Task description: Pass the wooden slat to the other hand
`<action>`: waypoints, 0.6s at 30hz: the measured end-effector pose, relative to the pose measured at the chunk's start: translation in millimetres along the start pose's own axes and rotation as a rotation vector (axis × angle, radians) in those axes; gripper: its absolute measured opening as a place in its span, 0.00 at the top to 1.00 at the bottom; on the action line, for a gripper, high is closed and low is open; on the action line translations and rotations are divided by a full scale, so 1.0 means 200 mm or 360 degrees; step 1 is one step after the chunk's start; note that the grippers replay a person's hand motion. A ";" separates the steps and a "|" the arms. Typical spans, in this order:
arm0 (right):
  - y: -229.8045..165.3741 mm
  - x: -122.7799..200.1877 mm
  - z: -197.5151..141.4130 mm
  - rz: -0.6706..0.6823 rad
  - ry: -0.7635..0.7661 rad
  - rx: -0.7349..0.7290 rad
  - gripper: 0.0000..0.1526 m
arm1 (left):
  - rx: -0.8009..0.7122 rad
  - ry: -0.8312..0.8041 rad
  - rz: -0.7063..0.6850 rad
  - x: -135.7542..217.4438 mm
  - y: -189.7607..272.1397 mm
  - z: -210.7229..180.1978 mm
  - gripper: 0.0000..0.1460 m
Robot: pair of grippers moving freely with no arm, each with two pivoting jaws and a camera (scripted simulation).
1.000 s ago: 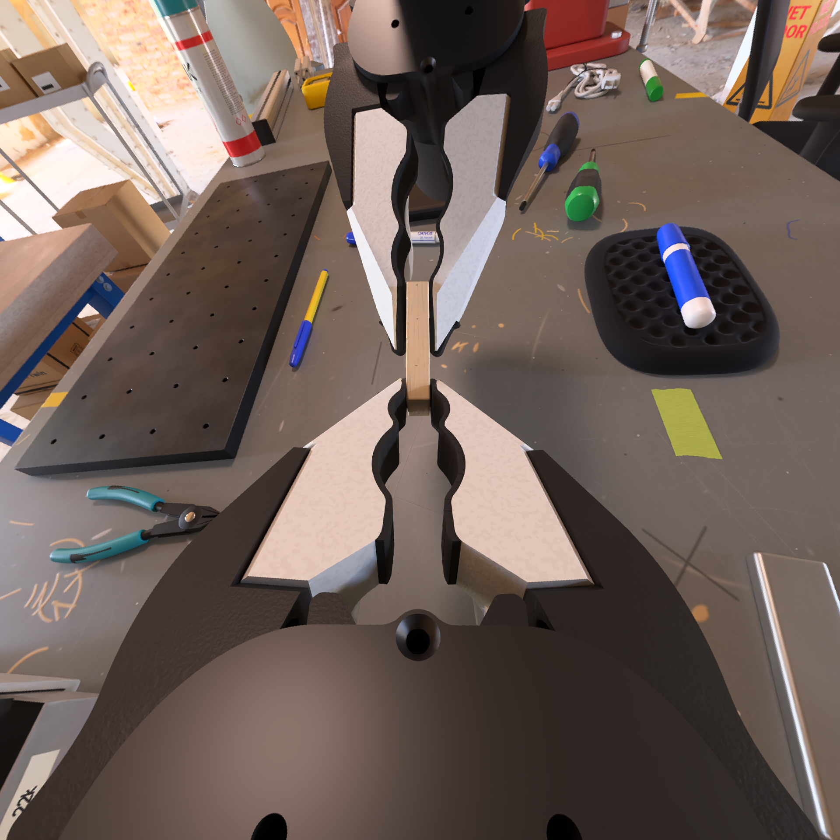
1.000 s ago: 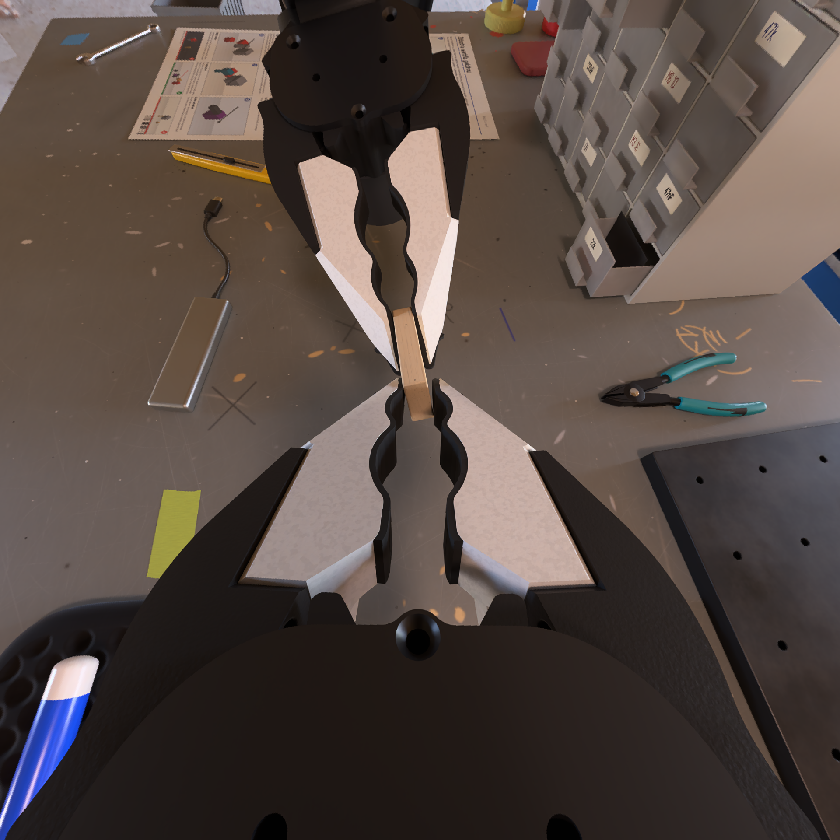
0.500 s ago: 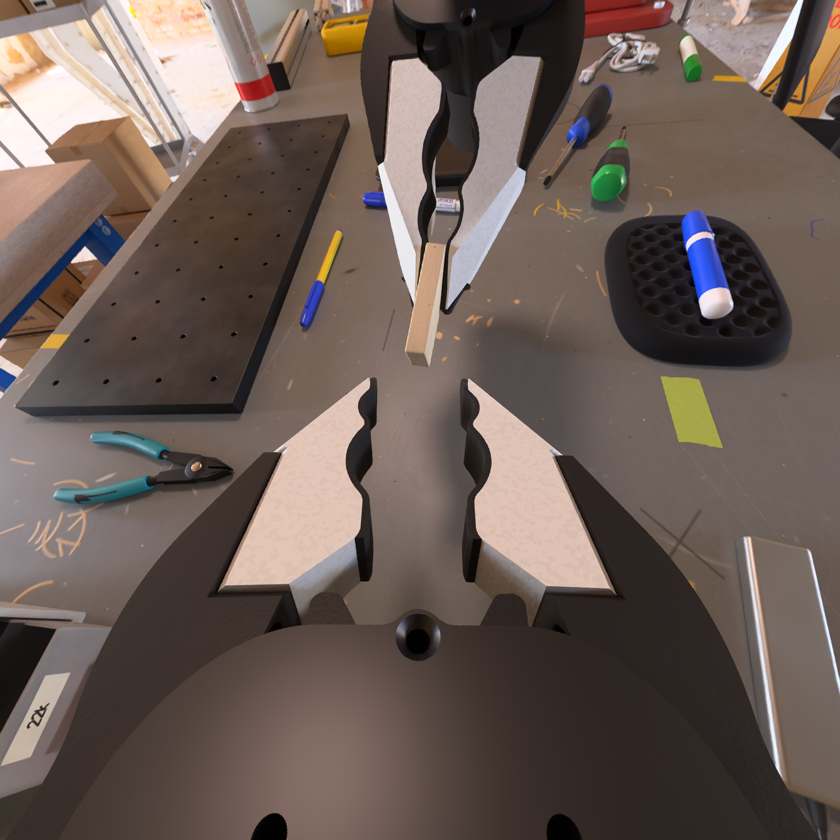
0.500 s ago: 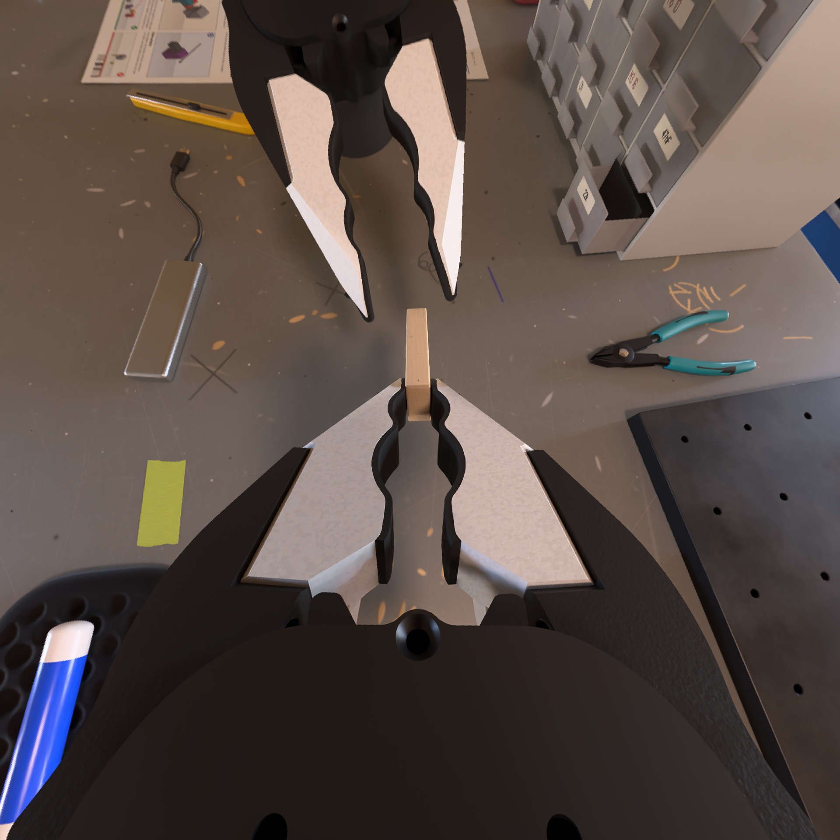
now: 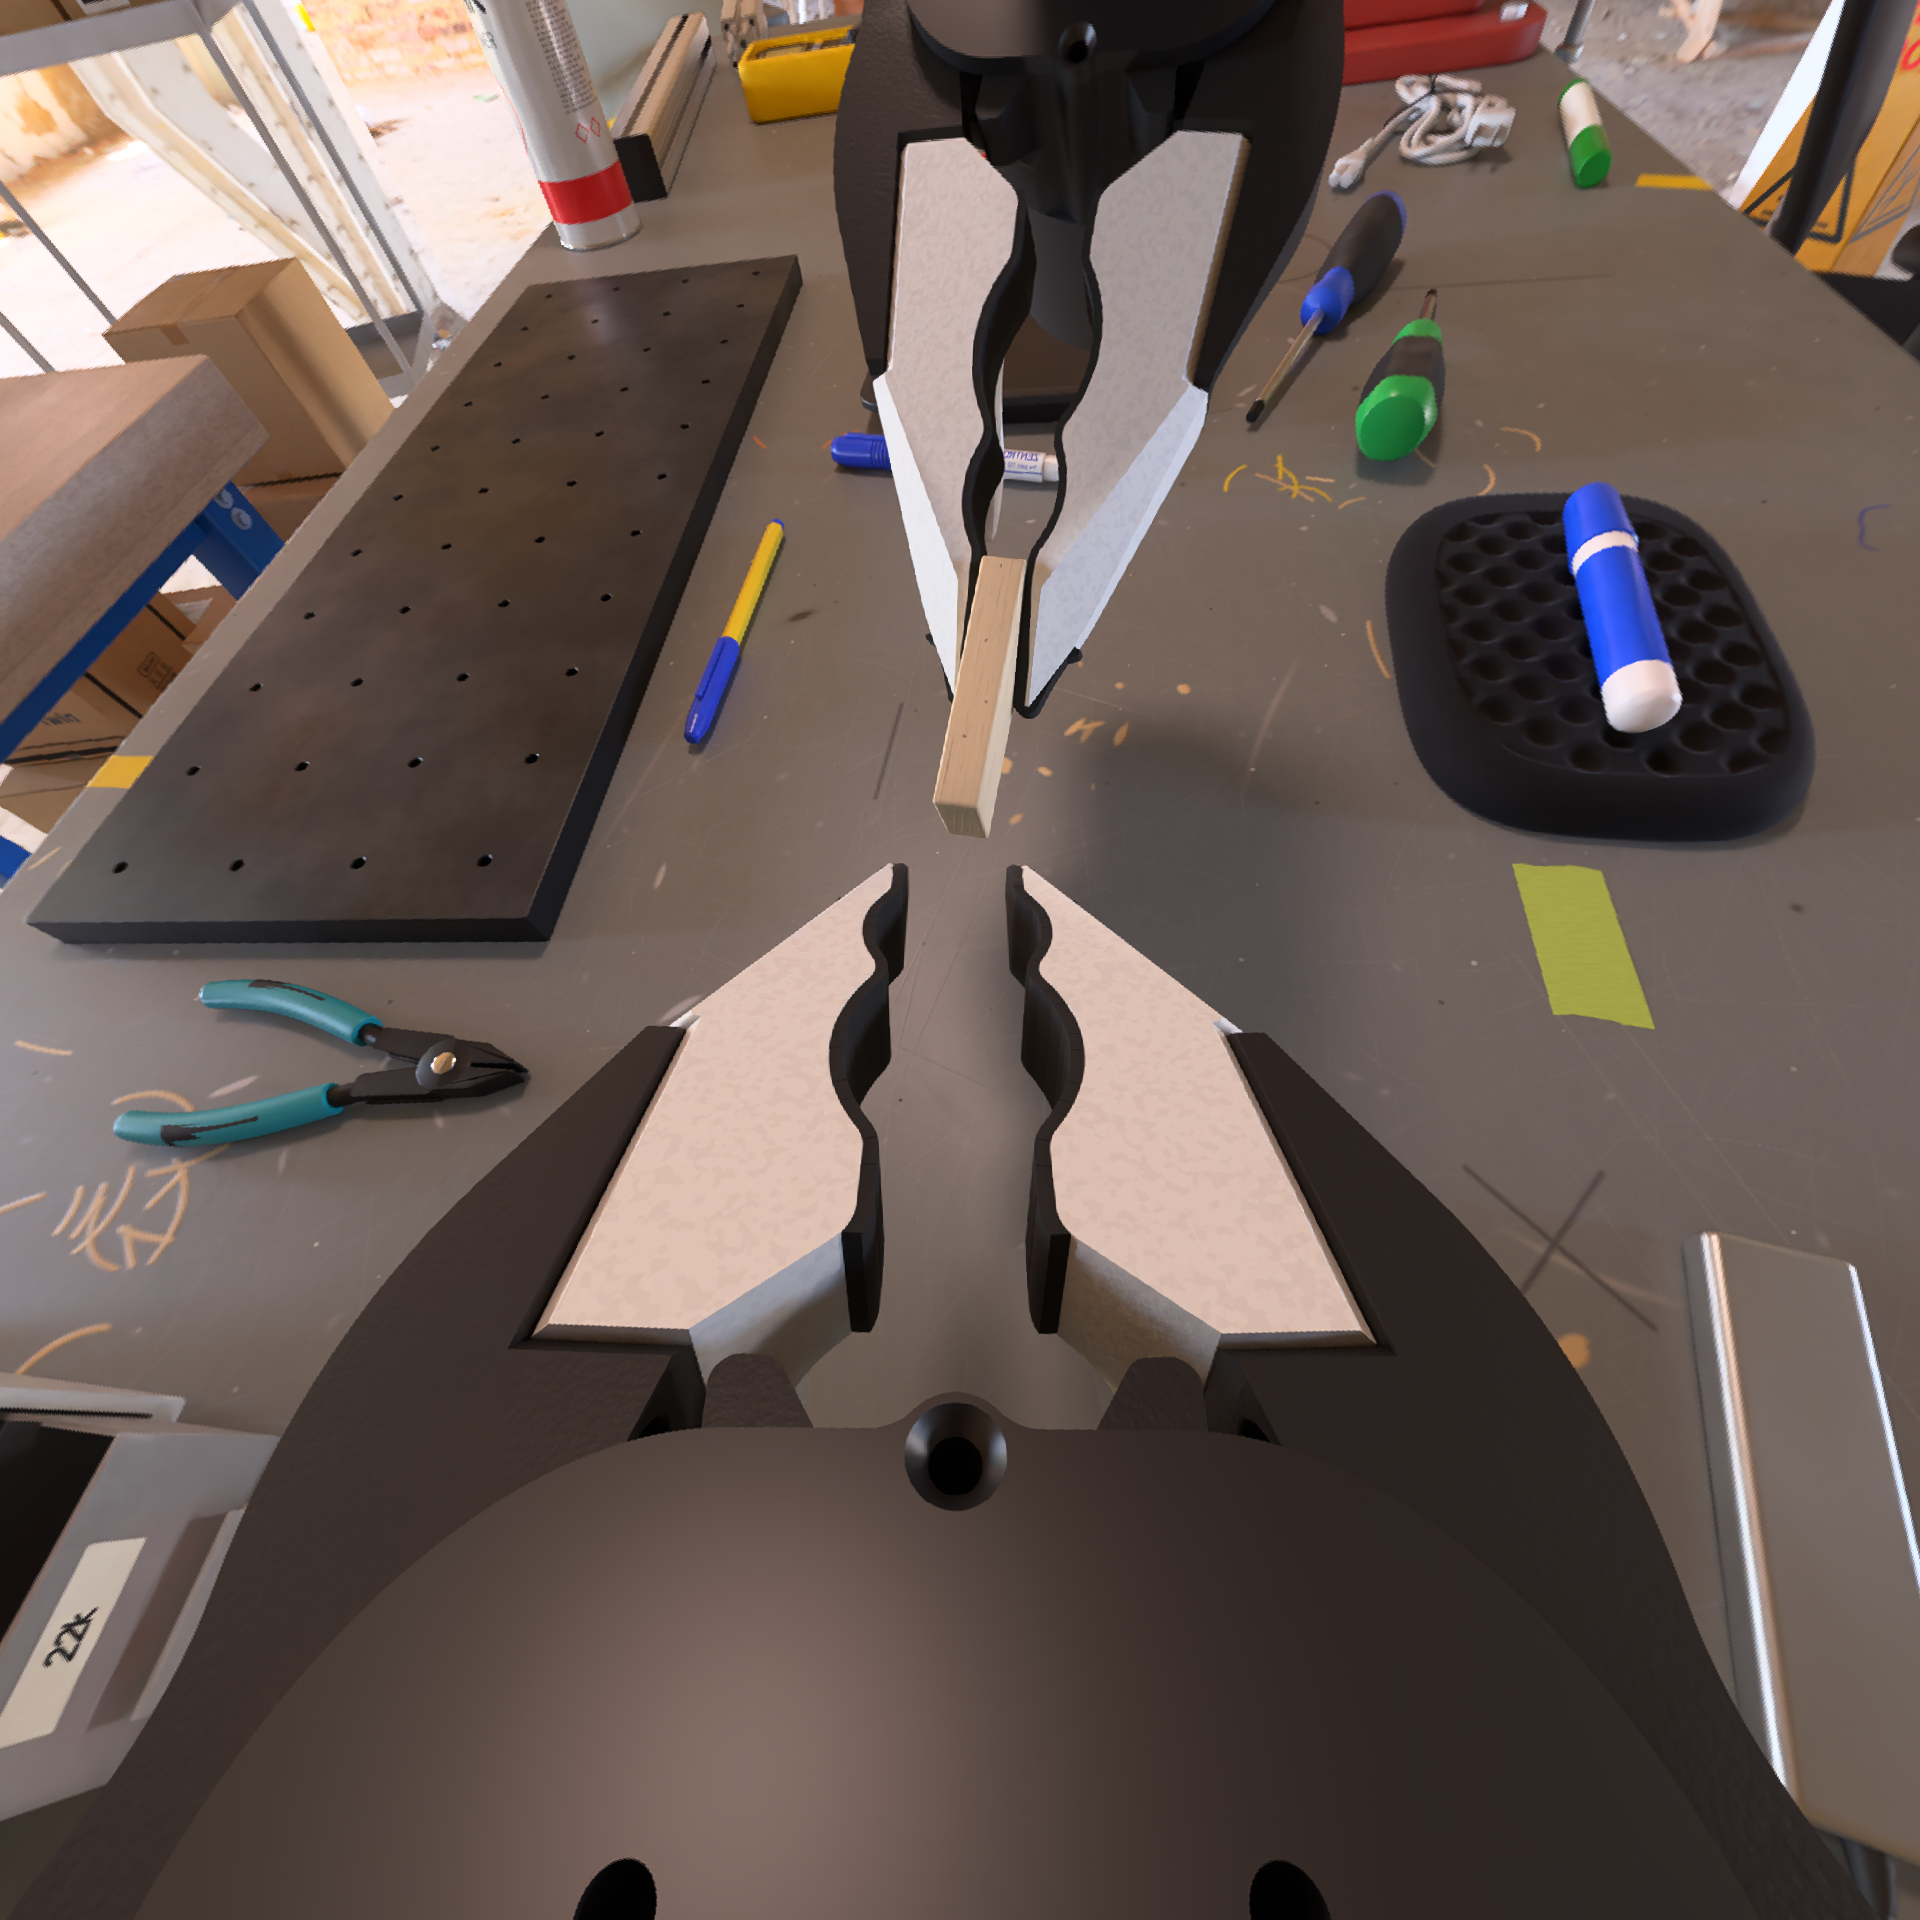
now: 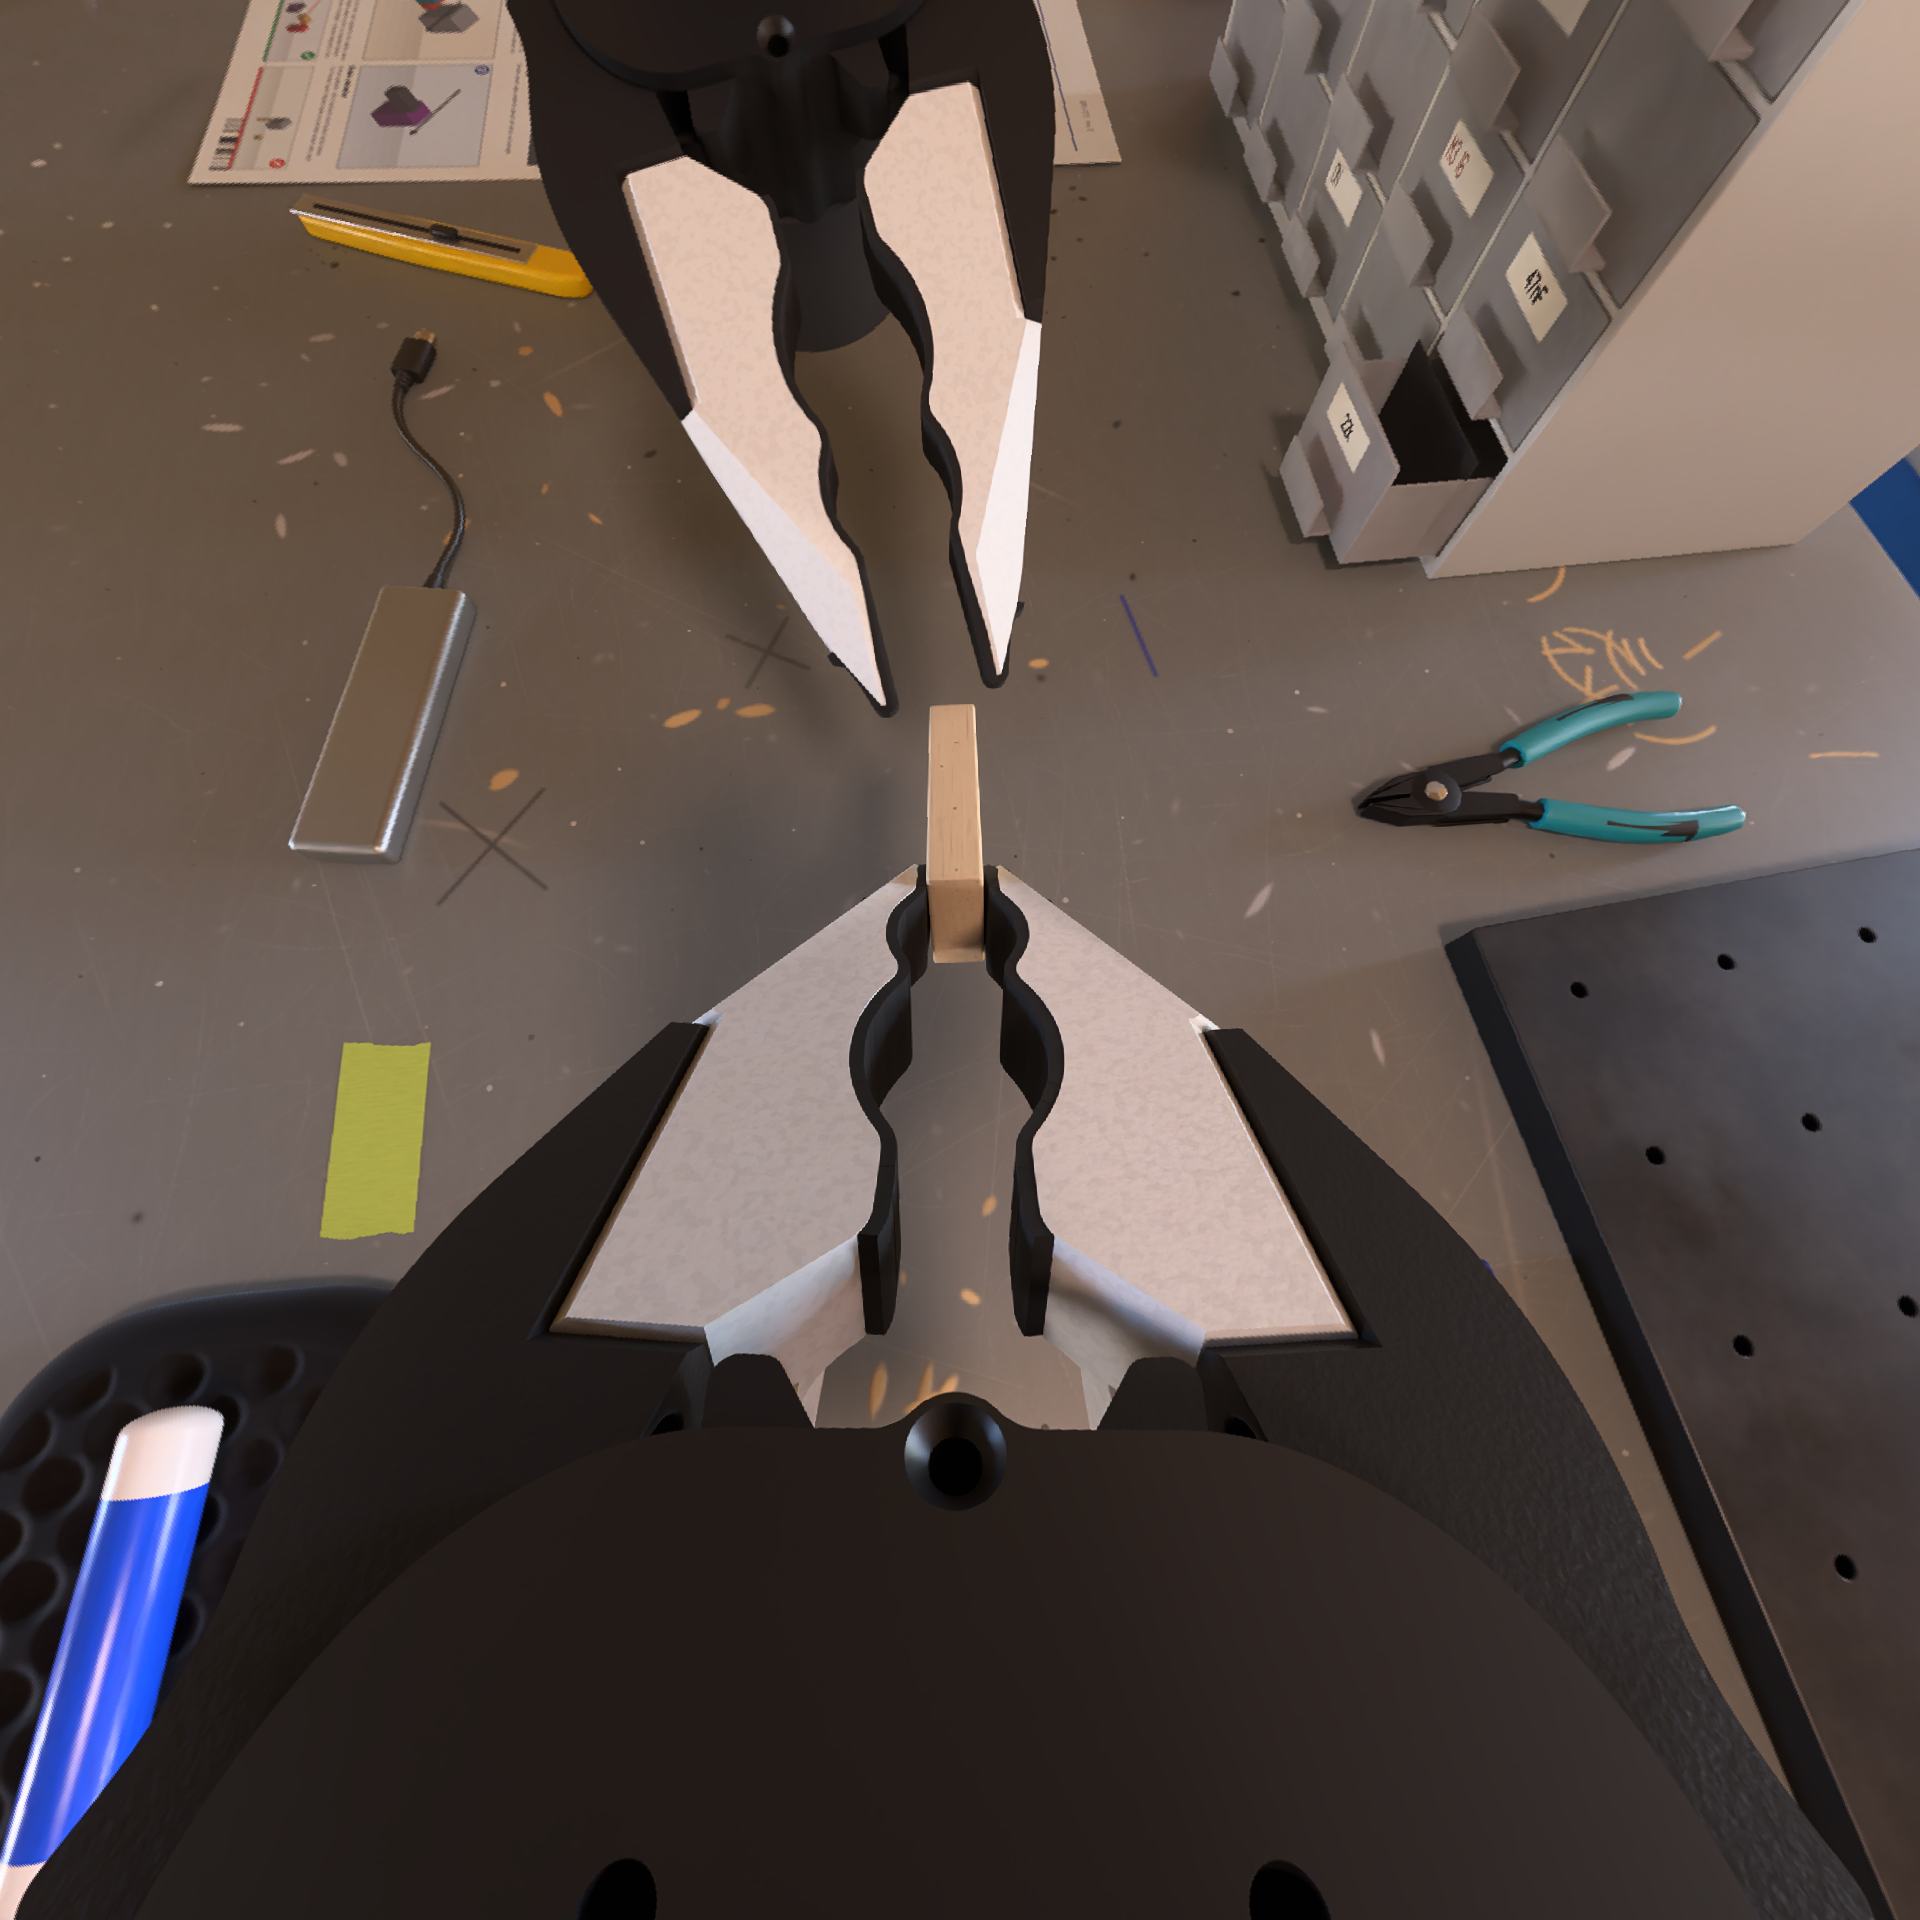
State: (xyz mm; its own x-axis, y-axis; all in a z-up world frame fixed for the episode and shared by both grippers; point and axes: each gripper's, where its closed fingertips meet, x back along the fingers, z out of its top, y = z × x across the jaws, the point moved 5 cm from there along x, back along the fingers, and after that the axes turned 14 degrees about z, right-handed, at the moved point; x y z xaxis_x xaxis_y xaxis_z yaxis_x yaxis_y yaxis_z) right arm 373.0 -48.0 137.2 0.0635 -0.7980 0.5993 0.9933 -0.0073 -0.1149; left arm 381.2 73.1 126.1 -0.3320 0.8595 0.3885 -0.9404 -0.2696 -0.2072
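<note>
The wooden slat [image 6: 954, 800] is a short pale stick held in the air above the grey workbench. My right gripper [image 6: 954, 883] is shut on its near end. In the left wrist view the slat [image 5: 977, 696] sticks out of the right gripper [image 5: 987, 701] toward me, tilted slightly down and left. My left gripper [image 5: 956, 873] is open and empty, its tips a small gap short of the slat's free end. In the right wrist view the left gripper [image 6: 938, 694] faces me just beyond the slat, not touching it.
A black perforated board [image 5: 416, 582] lies to the left and teal pliers [image 5: 332, 1060] lie near it. A black honeycomb tray [image 5: 1455, 769] holds a blue marker [image 5: 1616, 613]. Screwdrivers [image 5: 1397, 384], a pen [image 5: 732, 634], a grey drawer cabinet [image 6: 1558, 260] and a silver box [image 6: 384, 717] lie around.
One second ago both grippers held the slat. The left gripper let go and drew back; since then its jaws have narrowed somewhat. The right gripper keeps the slat.
</note>
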 end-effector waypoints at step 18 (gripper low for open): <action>0.03 -0.04 -0.13 -0.0043 -0.0224 -0.0033 0.94 | 0.0049 -0.0167 -0.0025 -0.02 -0.02 -0.10 0.88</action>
State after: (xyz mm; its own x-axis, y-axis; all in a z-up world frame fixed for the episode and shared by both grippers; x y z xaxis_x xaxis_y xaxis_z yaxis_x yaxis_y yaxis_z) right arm 376.8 -57.3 112.0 0.0513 -0.7047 0.7076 0.9928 -0.0409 -0.1126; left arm 386.9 79.7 107.3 -0.3213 0.8140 0.4839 -0.9469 -0.2708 -0.1732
